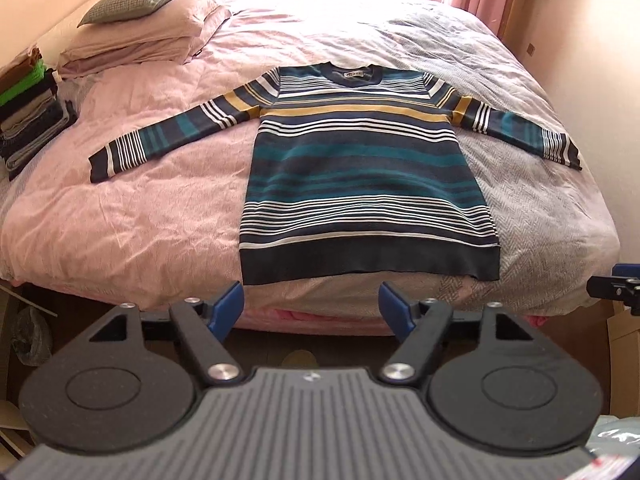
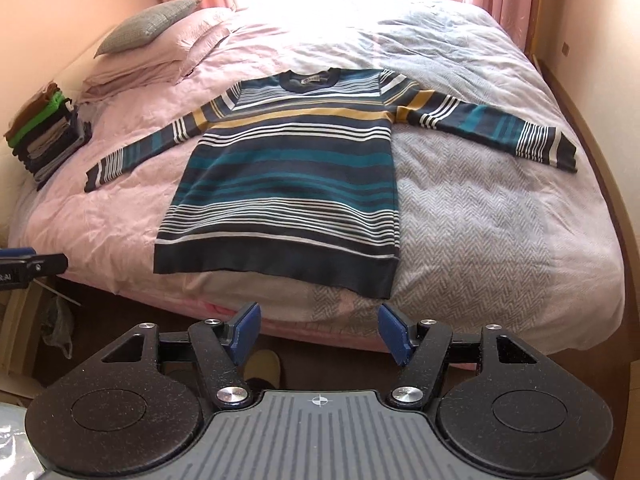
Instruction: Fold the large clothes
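A long-sleeved striped sweater (image 1: 360, 168) in navy, teal, white and mustard lies flat on the bed, both sleeves spread out sideways, neck toward the window, dark hem at the near bed edge. The right wrist view shows the same sweater (image 2: 288, 184) left of centre. My left gripper (image 1: 312, 306) hovers open just off the hem, over the bed's front edge, nothing between its blue pads. My right gripper (image 2: 320, 332) is open too, empty, below the hem's right corner. Each gripper's tip shows at the edge of the other's view.
The bed (image 1: 120, 208) carries a pink duvet on the left and a grey herringbone blanket (image 2: 480, 220) on the right. Pillows (image 1: 152, 28) lie at the far left. A stack of folded clothes (image 1: 32, 120) stands on the left edge. A slipper (image 2: 264, 368) is on the floor.
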Demonstrator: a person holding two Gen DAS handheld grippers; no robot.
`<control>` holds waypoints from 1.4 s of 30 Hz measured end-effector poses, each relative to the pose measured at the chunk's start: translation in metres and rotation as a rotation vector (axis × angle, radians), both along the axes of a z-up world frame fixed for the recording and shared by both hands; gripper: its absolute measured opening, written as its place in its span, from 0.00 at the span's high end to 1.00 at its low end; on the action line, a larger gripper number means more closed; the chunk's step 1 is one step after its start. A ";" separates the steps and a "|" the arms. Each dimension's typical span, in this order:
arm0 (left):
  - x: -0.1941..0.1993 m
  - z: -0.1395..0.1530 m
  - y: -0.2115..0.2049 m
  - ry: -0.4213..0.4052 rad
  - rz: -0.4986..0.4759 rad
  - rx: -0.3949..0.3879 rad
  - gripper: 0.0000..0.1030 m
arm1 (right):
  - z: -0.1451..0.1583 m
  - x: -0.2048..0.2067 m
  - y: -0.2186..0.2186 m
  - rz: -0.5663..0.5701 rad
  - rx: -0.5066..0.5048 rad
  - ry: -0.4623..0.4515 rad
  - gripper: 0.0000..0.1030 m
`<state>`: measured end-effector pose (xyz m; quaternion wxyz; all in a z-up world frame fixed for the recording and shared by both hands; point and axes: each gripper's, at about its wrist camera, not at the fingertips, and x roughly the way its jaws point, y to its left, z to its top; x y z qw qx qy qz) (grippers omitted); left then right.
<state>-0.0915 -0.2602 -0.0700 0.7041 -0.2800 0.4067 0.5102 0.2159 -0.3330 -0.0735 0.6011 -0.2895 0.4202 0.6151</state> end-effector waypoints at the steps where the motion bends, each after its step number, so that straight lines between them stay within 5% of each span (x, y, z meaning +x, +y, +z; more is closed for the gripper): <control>1: 0.001 0.002 -0.001 -0.001 -0.004 0.002 0.31 | 0.000 0.000 -0.001 -0.001 0.000 0.000 0.40; 42: 0.016 0.005 0.023 -0.020 -0.028 0.010 0.28 | 0.001 0.017 0.028 0.032 0.011 0.011 0.40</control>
